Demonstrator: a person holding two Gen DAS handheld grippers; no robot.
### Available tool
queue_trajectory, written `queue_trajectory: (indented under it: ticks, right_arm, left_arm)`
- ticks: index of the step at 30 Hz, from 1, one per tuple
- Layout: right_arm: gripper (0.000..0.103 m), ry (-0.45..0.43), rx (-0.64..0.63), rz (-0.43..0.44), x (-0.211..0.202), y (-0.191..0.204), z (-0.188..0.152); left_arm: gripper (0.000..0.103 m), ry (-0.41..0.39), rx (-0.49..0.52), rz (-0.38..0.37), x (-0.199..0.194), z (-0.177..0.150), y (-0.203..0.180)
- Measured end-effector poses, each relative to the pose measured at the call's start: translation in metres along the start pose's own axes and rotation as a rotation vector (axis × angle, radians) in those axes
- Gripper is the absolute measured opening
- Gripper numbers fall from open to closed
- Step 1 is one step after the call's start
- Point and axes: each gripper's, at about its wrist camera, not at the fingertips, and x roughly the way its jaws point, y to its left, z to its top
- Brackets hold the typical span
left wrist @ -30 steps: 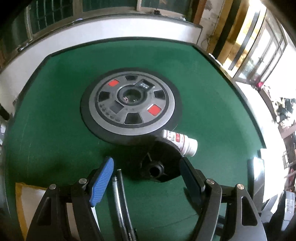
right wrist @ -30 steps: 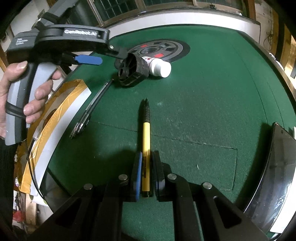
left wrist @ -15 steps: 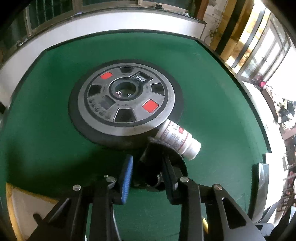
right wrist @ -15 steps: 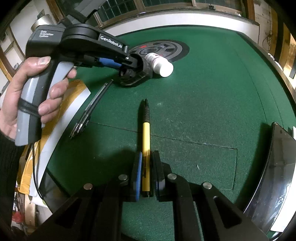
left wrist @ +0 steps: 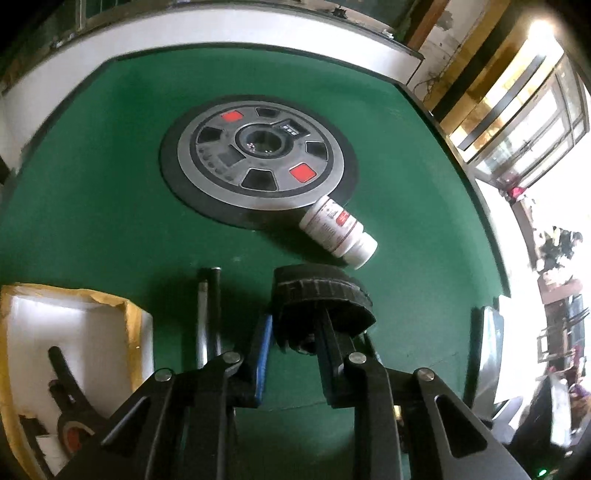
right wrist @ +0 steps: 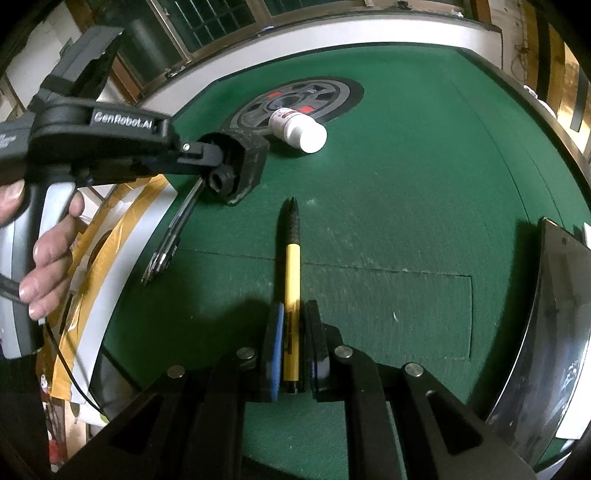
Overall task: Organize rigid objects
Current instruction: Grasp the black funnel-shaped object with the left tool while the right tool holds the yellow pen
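Observation:
My left gripper is shut on a black ribbed wheel-like part and holds it above the green felt; the part also shows in the right wrist view. My right gripper is shut on a yellow and black pen that points forward over the felt. A white pill bottle lies on its side against the grey round disc. Dark pens lie on the felt left of the left gripper, and show in the right wrist view.
A white box with yellow tape edges sits at the left table edge and holds a black tool. A dark glossy tray stands at the right edge. A white rim borders the far side of the table.
My left gripper closed on the black part, lifted it and drew back from the disc and bottle. My right gripper has kept still with the pen.

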Motion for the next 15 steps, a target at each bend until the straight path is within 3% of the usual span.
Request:
queue_trajectory:
  ticks: [10,12,14,15]
  right_arm:
    - [0.011,0.005,-0.011,-0.016,-0.001,0.004,0.0]
    - [0.011,0.006,-0.009,-0.011,-0.002,0.003,-0.001]
    - [0.011,0.006,-0.012,-0.01,-0.002,0.003,-0.002]
    - [0.011,0.005,-0.013,-0.011,-0.002,0.003,-0.002]
  left_arm:
    - [0.02,0.032,-0.029,-0.003,0.036,0.031,-0.002]
    - [0.027,0.029,-0.019,-0.009,0.039,0.031,-0.003]
    - [0.052,0.046,0.0,-0.017,0.043,0.027,-0.005]
    - [0.055,0.049,0.01,-0.013,0.046,0.025,-0.006]
